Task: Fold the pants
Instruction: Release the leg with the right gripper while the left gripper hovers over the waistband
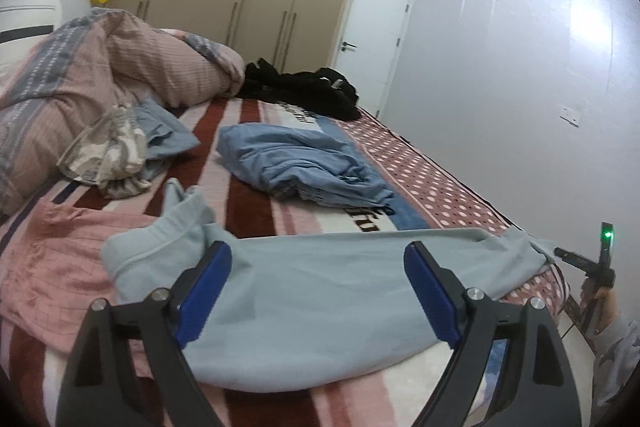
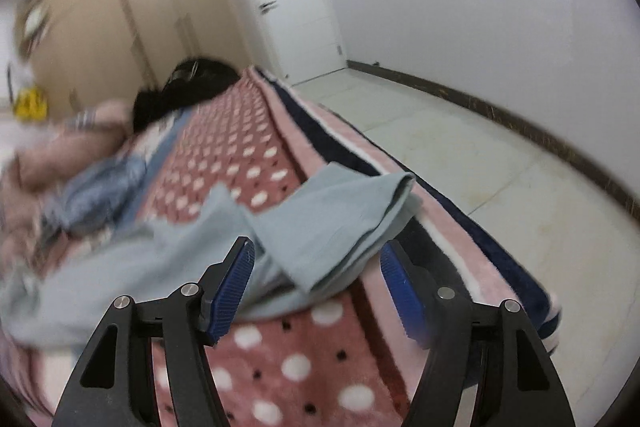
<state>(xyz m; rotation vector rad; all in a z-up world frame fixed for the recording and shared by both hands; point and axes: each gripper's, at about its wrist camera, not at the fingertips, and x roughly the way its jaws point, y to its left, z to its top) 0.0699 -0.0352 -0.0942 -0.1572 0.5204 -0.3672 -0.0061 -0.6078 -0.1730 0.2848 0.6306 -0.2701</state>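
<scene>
blue garment [image 1: 304, 155], black clothes [image 1: 304, 87] beyond pants [image 1: 320, 291]

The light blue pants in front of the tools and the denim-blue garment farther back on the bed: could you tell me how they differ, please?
The light blue pants lie spread out long and mostly flat; the denim-blue garment sits bunched in a rumpled heap. The pants are paler and smooth, the garment darker and creased. Both rest on the patterned blanket.

**Bed surface and load**

The bed [image 1: 420, 183] carries a striped and dotted blanket. On it lie light blue pants [image 1: 320, 291], a blue garment heap [image 1: 304, 163], a pink garment [image 1: 60, 267], a rolled quilt [image 1: 100, 75], black clothing [image 1: 304, 91].
</scene>
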